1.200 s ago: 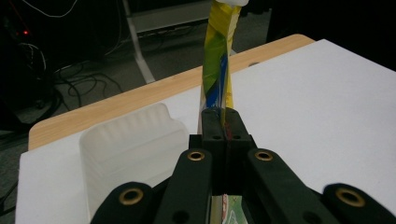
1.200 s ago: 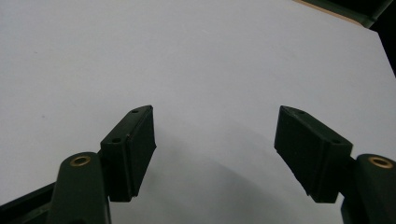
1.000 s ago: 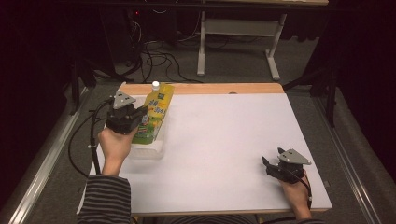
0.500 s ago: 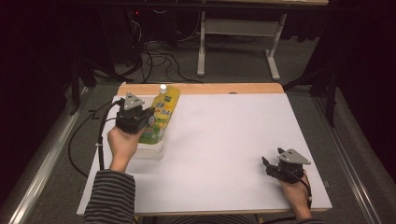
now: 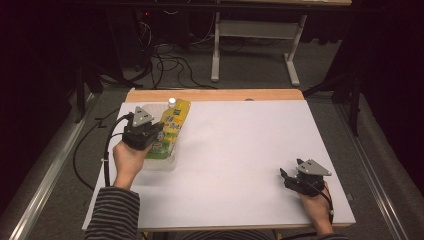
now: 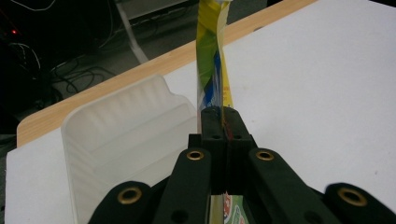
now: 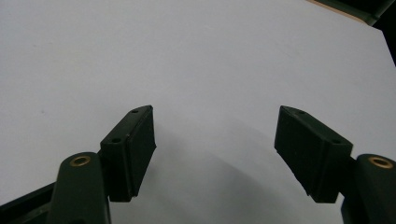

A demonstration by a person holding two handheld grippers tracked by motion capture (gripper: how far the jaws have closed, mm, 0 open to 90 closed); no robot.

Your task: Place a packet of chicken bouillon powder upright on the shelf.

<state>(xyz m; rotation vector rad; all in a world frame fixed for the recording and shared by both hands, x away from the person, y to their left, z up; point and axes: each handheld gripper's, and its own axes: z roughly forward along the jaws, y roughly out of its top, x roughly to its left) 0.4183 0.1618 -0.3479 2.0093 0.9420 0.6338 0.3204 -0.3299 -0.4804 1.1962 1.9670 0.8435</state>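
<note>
Lowered, left hand-held gripper (image 5: 156, 134) (clamping pouch (image 5: 172, 125)) overhangs tray's (image 5: 165, 162) edge.

The left gripper (image 5: 150, 134) and the hand behind it cover the near part of the yellow pouch (image 5: 172, 125) and much of the clear tray (image 5: 167, 164) beneath it. The pouch's print is too small to read. In the left gripper view, the pouch's top runs past the upper edge.

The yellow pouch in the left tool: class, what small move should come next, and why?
Probably lower the yellow pouch into the white tray. The left tool is shut on it, and the tray lies just beside and below it, empty. The right tool rests open.
</note>
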